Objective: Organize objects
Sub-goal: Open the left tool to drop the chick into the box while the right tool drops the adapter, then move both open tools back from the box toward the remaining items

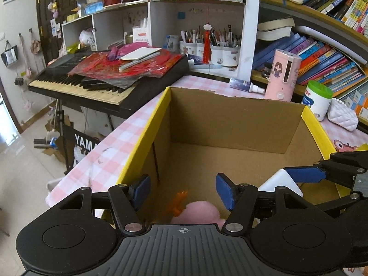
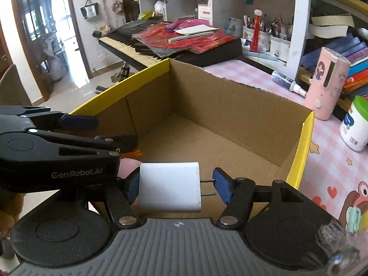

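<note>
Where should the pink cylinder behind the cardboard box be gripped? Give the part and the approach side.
Take the pink cylinder around its middle, jaws level, coming over the tablecloth in front. It stands upright with straight round walls; books crowd behind it.

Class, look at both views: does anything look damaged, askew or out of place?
The box's far wall has a ragged, torn top edge. A spray bottle lies on its side on the table. Red papers are heaped over the keyboard.
</note>
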The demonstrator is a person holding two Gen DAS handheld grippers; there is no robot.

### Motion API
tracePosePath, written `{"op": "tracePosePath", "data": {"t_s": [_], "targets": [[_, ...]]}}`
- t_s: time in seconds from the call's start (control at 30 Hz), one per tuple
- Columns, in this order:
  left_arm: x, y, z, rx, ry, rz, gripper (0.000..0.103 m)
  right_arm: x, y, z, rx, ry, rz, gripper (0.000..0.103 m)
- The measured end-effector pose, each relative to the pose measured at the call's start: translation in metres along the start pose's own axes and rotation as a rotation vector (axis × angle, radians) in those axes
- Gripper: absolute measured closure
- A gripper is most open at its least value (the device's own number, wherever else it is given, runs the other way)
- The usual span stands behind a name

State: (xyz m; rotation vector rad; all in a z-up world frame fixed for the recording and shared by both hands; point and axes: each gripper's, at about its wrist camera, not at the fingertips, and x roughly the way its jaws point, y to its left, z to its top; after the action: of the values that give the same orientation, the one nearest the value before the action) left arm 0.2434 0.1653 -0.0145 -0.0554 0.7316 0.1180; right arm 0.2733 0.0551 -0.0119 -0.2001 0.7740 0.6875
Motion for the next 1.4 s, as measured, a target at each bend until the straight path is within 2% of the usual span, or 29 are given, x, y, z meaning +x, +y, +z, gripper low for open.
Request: {"op": "tracePosePath", "data": {"t_s": [0.07, 0.17, 0.23, 0.27, 0.33, 0.6, 0.87, 1.2, 1.4], "targets": [[0.001, -0.001, 0.0, 0.005, 0.0, 0.004, 0.039, 0.001, -0.001, 0.001, -0.001, 0.001, 0.006, 0.039], [0.0, 0.0, 0.0, -0.019, -0.009, -0.012, 0.03, 0.0, -0.001, 0.0, -0.005, -0.01, 0.008, 0.036], [-0.004, 0.001, 0.0, -0.044, -0.019, -0.021, 0.023, -0.002, 0.001, 0.0, -0.02, -0.024, 0.009, 0.027], [-0.007, 0.001, -0.001, -0.054, -0.025, -0.027, 0.021, -0.002, 0.002, 0.0, -0.027, -0.034, -0.001, 0.026], [-0.014, 0.002, -0.002, -0.059, -0.046, -0.037, 0.021, -0.005, 0.004, -0.001, -0.021, -0.05, -0.037, 0.012], [-0.062, 0.004, -0.007, -0.041, -0.154, -0.021, 0.017, -0.042, 0.022, -0.007, 0.049, -0.141, -0.155, 0.011], [-0.101, 0.01, -0.028, -0.022, -0.203, 0.008, 0.015, -0.078, 0.057, -0.03, 0.105, -0.197, -0.299, 0.011], [-0.134, 0.024, -0.074, -0.034, -0.189, 0.009, 0.015, -0.11, 0.09, -0.076, 0.166, -0.193, -0.446, 0.011], [-0.149, 0.028, -0.107, -0.004, -0.133, 0.003, 0.015, -0.126, 0.111, -0.112, 0.204, -0.163, -0.497, 0.011]]}}
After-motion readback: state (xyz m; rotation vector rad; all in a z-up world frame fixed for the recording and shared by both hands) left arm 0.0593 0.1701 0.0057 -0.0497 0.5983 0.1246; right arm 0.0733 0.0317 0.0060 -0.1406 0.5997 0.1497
